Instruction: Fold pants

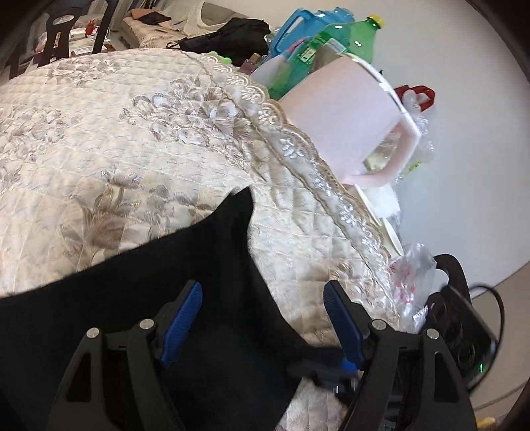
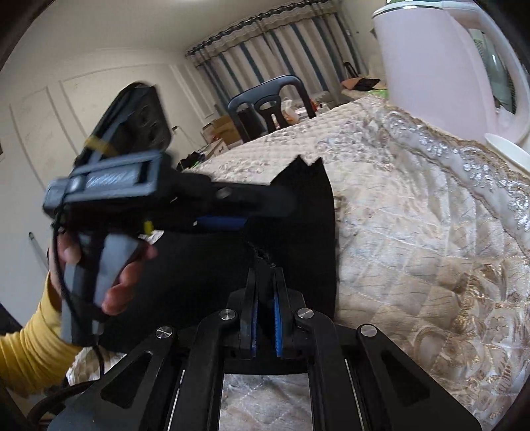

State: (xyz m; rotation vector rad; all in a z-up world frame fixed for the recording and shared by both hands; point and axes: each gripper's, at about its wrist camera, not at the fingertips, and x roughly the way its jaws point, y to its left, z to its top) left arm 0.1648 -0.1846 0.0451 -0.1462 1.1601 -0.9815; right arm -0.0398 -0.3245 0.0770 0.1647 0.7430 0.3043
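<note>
A: Where are the pants [image 1: 139, 318] lying?

B: In the left wrist view they are spreading across the lower left of the frame, black, on the quilt [image 1: 109, 139], with one corner poking up toward the middle. In the right wrist view the pants [image 2: 298, 212] are filling the centre, their far edge jagged against the quilt [image 2: 414, 232].

A: And the left gripper [image 1: 263, 295]?

B: Its jaws are standing wide, blue pads [image 1: 185, 315] well apart. Cloth is lying under and between them, but neither pad is pressing on it. From the right wrist view the left gripper [image 2: 265, 199] is showing blurred at centre left, reaching over the pants, with a hand [image 2: 109, 265] in a yellow sleeve [image 2: 29, 358] wrapping its handle.

A: The right gripper [image 2: 265, 268]?

B: Its jaws are standing narrow at bottom centre, pinching a fold of the black cloth; a small bunch is puckering just beyond the tips.

A: Is the right one appearing in the left view?

B: A black body is showing at the lower right edge there, yet I cannot tell which part it is.

A: Anything else nearby?

B: A pink jug [image 1: 351, 119] is sitting at the upper right past the quilt's lace edge, with a green bottle [image 1: 331, 49] and a blue container [image 1: 298, 30] behind it. The pink jug [image 2: 440, 66] is filling the upper right of the right view too, and a dark chair [image 2: 268, 102] is standing beyond the quilt, before striped curtains [image 2: 265, 43].
</note>
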